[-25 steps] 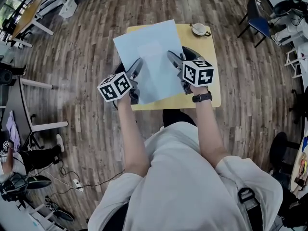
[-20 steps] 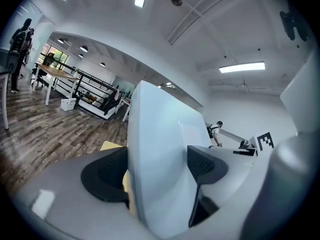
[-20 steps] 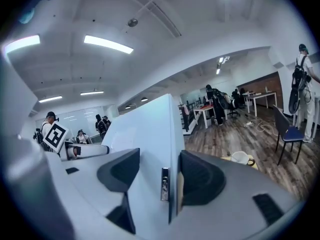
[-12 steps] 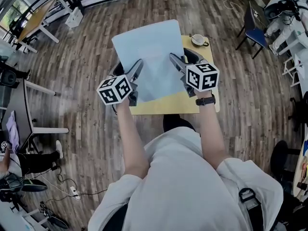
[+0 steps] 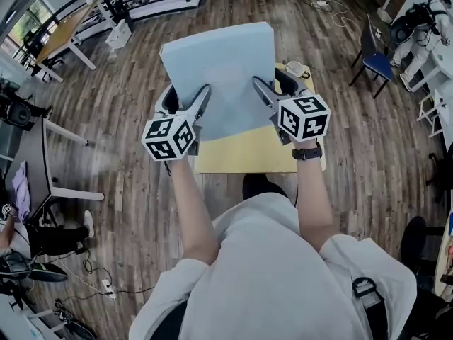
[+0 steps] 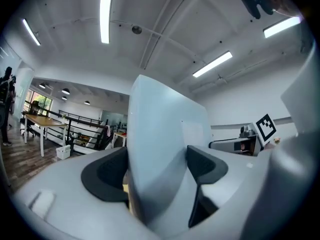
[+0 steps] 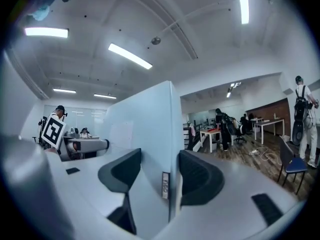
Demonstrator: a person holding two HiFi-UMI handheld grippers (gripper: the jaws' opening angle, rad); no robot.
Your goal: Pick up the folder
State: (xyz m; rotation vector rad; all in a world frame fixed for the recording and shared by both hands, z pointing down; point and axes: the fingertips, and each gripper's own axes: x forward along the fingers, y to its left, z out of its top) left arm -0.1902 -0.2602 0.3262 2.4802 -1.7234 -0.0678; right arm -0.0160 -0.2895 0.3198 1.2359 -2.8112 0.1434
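Note:
A light blue folder [image 5: 219, 76] hangs in the air above the yellow table [image 5: 241, 154], held between both grippers. My left gripper [image 5: 187, 98] is shut on its left edge, and in the left gripper view the folder [image 6: 165, 149] stands upright between the dark pads [image 6: 202, 166]. My right gripper [image 5: 272, 83] grips the right edge. Its jaws are closing, with the folder [image 7: 145, 129] between them and the pads [image 7: 200, 179] against it. Both grippers point roughly level.
A cup on a saucer [image 5: 295, 68] sits at the table's far right corner. A blue chair [image 5: 373, 55] stands to the right, tables and railings [image 5: 71, 27] at the far left. Several people are in the room [image 7: 302, 114]. The floor is wood plank.
Both grippers have risen with the folder. It has come up off the table toward the head camera and now covers more of the tabletop's far side.

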